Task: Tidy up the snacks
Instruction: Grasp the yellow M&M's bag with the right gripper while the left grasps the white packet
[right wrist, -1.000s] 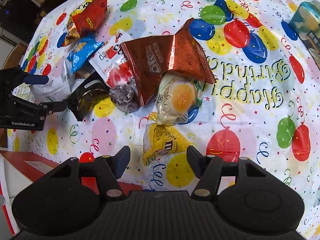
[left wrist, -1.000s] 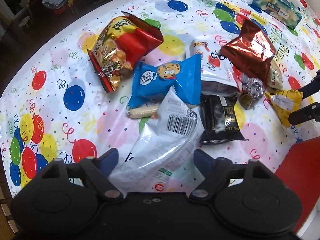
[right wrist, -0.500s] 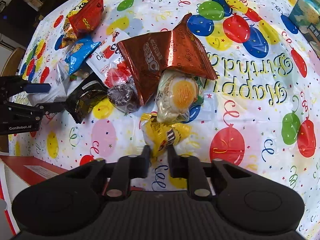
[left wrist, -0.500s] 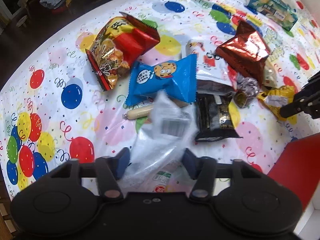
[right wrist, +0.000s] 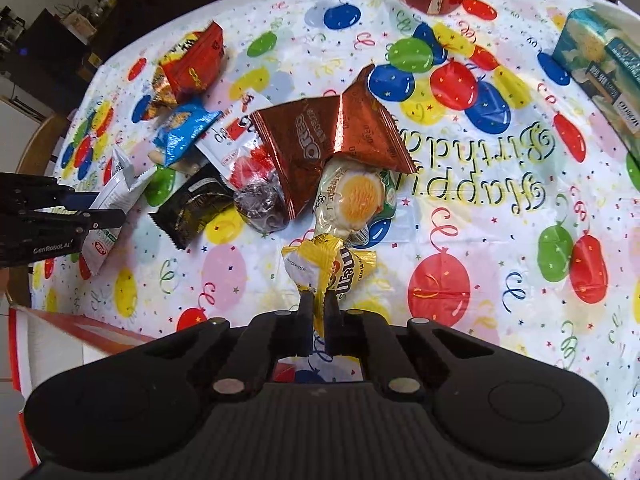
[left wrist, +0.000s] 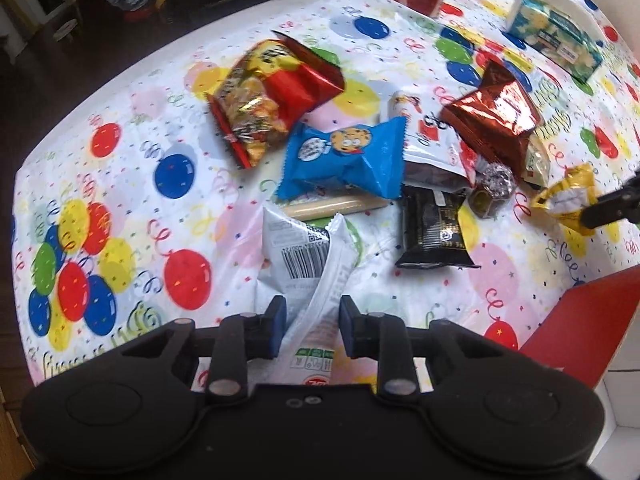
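light: bright, even | glare: foil bag [left wrist: 494, 118] | blur: slight | edges: fisheye-bent, dark beyond table [left wrist: 132, 184]

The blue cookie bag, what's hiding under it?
A tan stick-shaped snack pokes out from under the blue cookie bag. Its middle is covered, so what else lies beneath cannot be seen.

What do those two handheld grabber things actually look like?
Both are matte black plastic. Each has a wide body with two round discs at the sides, and linkage bars with silver pivot pins lead to two fingers. The left gripper has blue pads on its fingers; the right gripper has narrow black ones. White lettering, "GenRobot.AI", marks the left gripper's side. No cables or sleeves show.
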`<state>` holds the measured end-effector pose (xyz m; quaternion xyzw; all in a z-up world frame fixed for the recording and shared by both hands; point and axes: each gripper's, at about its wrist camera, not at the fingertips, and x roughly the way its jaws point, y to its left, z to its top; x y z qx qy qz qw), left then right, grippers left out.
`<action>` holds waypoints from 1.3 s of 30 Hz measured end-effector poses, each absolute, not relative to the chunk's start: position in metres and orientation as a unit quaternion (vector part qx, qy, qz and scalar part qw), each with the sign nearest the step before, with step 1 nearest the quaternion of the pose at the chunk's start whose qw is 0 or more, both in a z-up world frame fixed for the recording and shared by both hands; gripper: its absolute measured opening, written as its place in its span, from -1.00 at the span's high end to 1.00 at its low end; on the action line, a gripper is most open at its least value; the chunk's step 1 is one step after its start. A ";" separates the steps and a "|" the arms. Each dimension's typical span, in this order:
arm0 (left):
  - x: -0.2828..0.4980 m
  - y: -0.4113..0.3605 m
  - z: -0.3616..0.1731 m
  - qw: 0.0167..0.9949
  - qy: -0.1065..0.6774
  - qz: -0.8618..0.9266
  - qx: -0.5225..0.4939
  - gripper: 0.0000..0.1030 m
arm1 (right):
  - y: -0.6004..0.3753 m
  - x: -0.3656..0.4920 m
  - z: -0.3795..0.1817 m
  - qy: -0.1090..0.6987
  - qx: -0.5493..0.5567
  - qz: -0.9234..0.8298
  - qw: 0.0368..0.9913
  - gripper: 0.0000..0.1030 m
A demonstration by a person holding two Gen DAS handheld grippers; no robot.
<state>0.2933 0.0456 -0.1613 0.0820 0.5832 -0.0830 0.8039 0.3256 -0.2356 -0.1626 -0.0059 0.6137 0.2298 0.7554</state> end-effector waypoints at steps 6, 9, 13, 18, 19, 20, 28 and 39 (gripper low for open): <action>0.283 0.056 -0.142 0.812 0.577 -0.054 0.068 0.51 | -0.246 0.308 -0.139 0.599 -0.007 0.240 0.764 0.92; 0.276 0.063 -0.128 0.817 0.572 -0.041 0.057 0.51 | -0.252 0.298 -0.123 0.589 -0.007 0.245 0.770 0.92; 0.262 0.069 -0.108 0.825 0.562 -0.028 0.046 0.52 | -0.260 0.284 -0.101 0.574 -0.005 0.251 0.780 0.92; 0.239 0.067 -0.080 0.836 0.547 -0.024 0.023 0.51 | -0.266 0.263 -0.075 0.558 -0.002 0.263 0.787 0.92; 0.234 0.065 -0.075 0.838 0.545 -0.025 0.021 0.51 | -0.266 0.257 -0.070 0.555 -0.004 0.265 0.788 0.92; 0.229 0.063 -0.070 0.839 0.543 -0.028 0.018 0.51 | -0.266 0.252 -0.066 0.553 -0.006 0.267 0.789 0.92; 0.192 0.043 -0.039 0.853 0.520 -0.050 0.022 0.61 | -0.263 0.213 -0.045 0.538 -0.011 0.278 0.796 0.94; 0.170 0.035 -0.041 0.850 0.521 -0.068 0.032 0.70 | -0.258 0.190 -0.049 0.536 -0.006 0.269 0.800 0.98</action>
